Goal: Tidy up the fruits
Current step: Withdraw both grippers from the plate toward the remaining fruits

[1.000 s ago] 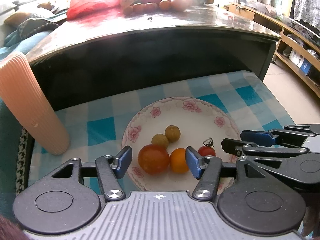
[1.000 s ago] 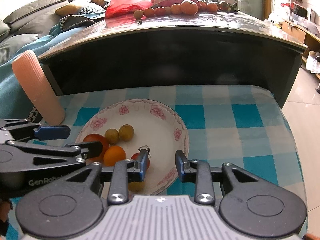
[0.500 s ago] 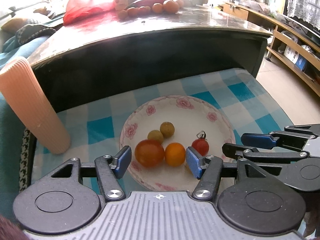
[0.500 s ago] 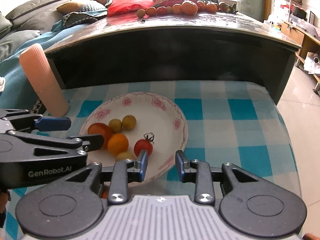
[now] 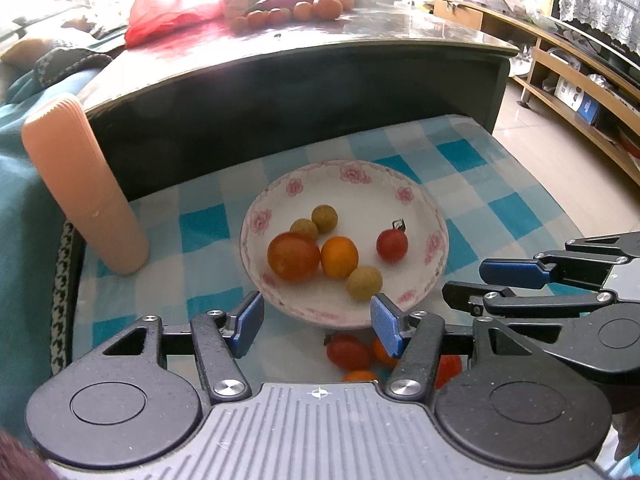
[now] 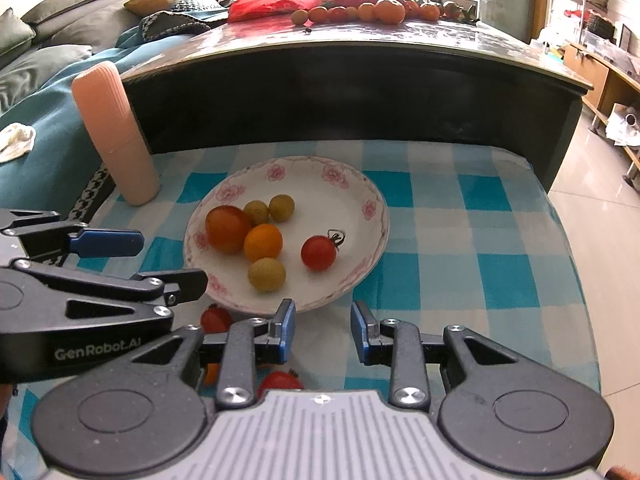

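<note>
The loose cherry tomatoes [image 5: 347,353] lie on the bench just below and between the spread, empty fingers of the left hand-held gripper [image 5: 318,322]; the right hand-held gripper [image 6: 323,330], also apart and empty, has them on its left.

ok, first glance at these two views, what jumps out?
The floral plate in the middle of the blue checked cloth, holding six small fruits: a big orange-red tomato, an orange one, a stemmed red cherry tomato set apart, and three yellowish ones. More small tomatoes lie on the cloth just in front of the plate. Both grippers, left and right, hover there with jaws open and empty.
</note>
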Demonstrator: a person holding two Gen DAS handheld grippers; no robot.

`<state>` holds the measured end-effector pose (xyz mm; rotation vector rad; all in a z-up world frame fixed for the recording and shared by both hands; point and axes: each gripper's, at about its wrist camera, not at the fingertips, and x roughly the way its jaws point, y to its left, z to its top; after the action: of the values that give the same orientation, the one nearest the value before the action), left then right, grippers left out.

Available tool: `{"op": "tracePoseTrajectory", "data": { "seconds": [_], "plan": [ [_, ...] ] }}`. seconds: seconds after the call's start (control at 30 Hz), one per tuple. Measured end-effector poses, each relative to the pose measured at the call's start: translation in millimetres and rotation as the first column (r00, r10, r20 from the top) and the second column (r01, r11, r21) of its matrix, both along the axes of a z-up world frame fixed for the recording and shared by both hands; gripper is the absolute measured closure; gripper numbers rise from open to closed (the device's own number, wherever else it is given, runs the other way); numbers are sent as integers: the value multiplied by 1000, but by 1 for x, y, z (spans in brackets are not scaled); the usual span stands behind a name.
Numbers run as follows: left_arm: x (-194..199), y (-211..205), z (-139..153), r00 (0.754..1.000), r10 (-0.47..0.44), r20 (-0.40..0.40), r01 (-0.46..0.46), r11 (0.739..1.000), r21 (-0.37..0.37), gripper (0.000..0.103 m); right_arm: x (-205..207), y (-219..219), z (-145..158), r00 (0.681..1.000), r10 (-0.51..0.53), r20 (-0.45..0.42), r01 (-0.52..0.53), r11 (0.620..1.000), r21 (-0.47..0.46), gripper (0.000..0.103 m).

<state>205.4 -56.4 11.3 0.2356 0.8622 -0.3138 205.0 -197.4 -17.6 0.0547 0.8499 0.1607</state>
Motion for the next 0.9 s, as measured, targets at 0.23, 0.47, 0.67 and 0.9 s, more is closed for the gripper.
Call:
{"op": "tracePoseTrajectory", "data": {
  "seconds": [0.23, 0.47, 0.67, 0.9],
  "plan": [
    [-14, 5, -3, 1000, 1, -7, -1, 1000, 8, 38, -12, 6, -3, 1000, 0, -16, 0, 1000, -2, 57],
    [-27, 10, -8, 1000, 3, -24, -2, 1000, 23, 40, -26, 13, -10, 999, 16, -39, -16, 1000, -5, 57],
    [-34, 12, -15, 999, -19, -41, 21, 999, 45, 39, -32, 17, -18, 997, 54, -64, -54, 998, -8, 57],
    [-31, 15, -21, 996, -35, -78, 37, 999, 28, 37, -29, 14, -25, 993, 65, -96, -63, 998, 19, 57]
  ]
}}
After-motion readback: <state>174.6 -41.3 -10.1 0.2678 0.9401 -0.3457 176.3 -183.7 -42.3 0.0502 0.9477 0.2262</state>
